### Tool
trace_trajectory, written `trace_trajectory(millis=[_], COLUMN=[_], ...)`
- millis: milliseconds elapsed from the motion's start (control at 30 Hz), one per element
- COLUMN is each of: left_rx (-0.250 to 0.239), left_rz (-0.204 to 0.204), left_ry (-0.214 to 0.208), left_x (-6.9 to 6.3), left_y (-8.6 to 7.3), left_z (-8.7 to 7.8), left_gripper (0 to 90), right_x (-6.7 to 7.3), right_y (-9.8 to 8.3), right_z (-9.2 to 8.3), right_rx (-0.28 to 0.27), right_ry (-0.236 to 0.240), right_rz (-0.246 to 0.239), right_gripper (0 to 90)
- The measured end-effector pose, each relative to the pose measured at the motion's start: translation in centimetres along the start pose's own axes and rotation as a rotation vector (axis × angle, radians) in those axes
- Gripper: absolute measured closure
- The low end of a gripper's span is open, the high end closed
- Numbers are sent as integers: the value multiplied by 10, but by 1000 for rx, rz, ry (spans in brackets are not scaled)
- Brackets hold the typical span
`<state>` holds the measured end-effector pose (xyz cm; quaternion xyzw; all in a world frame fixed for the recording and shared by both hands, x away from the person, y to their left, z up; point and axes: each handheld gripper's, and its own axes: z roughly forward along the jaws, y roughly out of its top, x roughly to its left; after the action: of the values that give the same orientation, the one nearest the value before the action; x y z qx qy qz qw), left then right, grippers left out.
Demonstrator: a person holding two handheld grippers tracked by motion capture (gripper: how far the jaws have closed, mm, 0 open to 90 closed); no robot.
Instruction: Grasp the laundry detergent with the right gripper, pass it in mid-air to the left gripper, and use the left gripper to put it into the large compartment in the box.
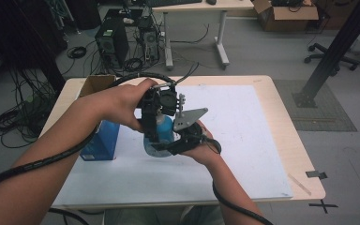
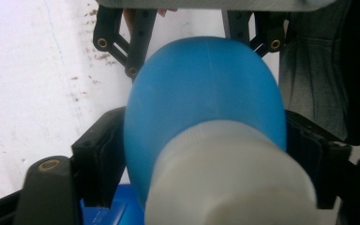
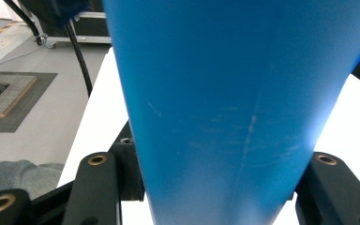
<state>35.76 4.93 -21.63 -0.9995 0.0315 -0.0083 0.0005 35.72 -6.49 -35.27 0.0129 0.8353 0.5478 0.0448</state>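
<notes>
- Right claw (image 1: pixel 168 146) clamps blue bottle (image 1: pixel 161 133) body, held above bench (image 1: pixel 262 154).
- Left claw (image 1: pixel 151 125) around bottle's white cap (image 2: pixel 229 173) end; contact unclear.
- Cap on; uncapping likely remains.

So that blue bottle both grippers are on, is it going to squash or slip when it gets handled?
The blue bottle looks like smooth, rounded plastic, so it could slip or twist between the pads. The right gripper clamps its broad body, probably steadying it. The left gripper straddles it near the white cap, where the walls are likely stiffer.
</notes>
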Motion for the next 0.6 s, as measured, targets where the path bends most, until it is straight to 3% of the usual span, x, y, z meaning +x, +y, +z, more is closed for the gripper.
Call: trace_trajectory(millis=[300,600], left_rx=[5,25], left_rz=[-2,7], left_ry=[6,9], left_x=[0,-1], left_y=[3,5], left_z=[-2,-1], left_gripper=[356,374], right_x=[0,1], right_y=[2,1], right_z=[-2,-1], right_rx=[-4,3], right_ry=[-2,-5], right_rz=[-9,-6], right_gripper=[453,453])
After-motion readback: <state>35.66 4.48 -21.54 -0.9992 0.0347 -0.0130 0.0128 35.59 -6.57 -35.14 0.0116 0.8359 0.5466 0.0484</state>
